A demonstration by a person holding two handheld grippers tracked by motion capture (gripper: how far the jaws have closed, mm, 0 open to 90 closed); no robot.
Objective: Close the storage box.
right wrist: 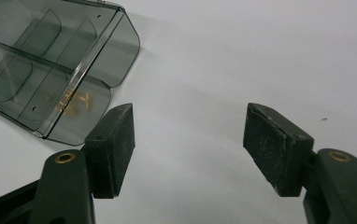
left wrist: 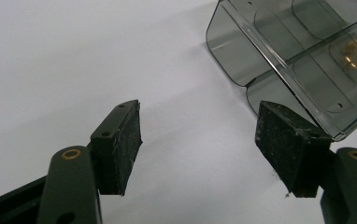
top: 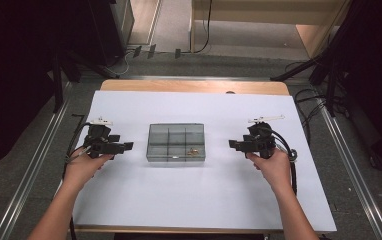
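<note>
We see a smoky clear box with compartments at the middle of the white table, a small gold item inside. Our left gripper and right gripper flank it, apart, jaws empty.

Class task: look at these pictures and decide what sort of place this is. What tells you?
Probably a lab or recording workspace: a table under a white sheet, metal rails along both sides, loose cables on a grey floor, and dark stands around.

Left tongs and right tongs face inward, jaws spread, nothing between them.
</note>
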